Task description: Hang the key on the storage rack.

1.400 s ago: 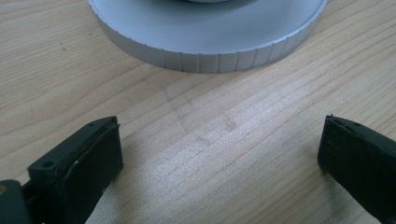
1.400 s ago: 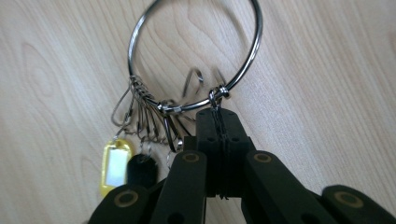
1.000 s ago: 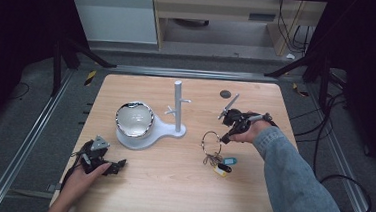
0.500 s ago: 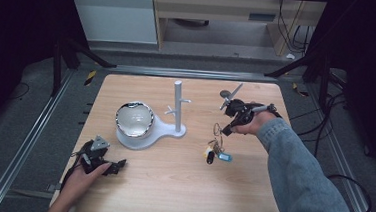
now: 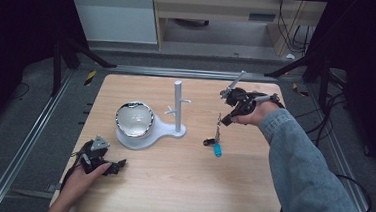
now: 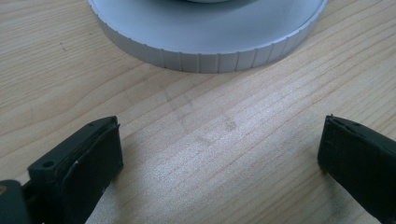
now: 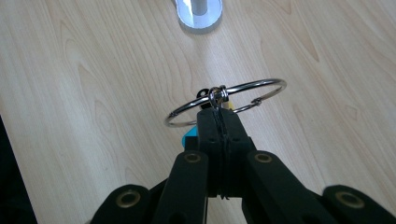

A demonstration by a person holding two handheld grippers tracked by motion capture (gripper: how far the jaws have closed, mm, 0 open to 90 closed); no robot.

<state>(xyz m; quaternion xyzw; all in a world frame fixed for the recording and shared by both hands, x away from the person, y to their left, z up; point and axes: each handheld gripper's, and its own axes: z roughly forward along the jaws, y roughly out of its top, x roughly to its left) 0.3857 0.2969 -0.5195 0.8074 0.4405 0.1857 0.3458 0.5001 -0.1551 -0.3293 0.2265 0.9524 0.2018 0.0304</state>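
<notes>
The right tongs (image 7: 219, 123) are clamped on a key ring (image 7: 227, 101), lifted above the tabletop (image 5: 180, 185) right of the white peg stand (image 5: 177, 107); the left tongs (image 6: 219, 154) rest agape near its base. Best carry it level and slowly, so the dangling pieces (image 5: 215, 145) don't swing. I count 1 ring, 1 stand, 1 bowl (image 5: 134, 119).

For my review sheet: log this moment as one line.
right gripper: shut on key ring, lifted | left gripper: open, near stand base | table

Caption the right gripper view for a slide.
Right gripper, jaws shut on a metal key ring, holds it above the wooden table near the stand's post.
</notes>
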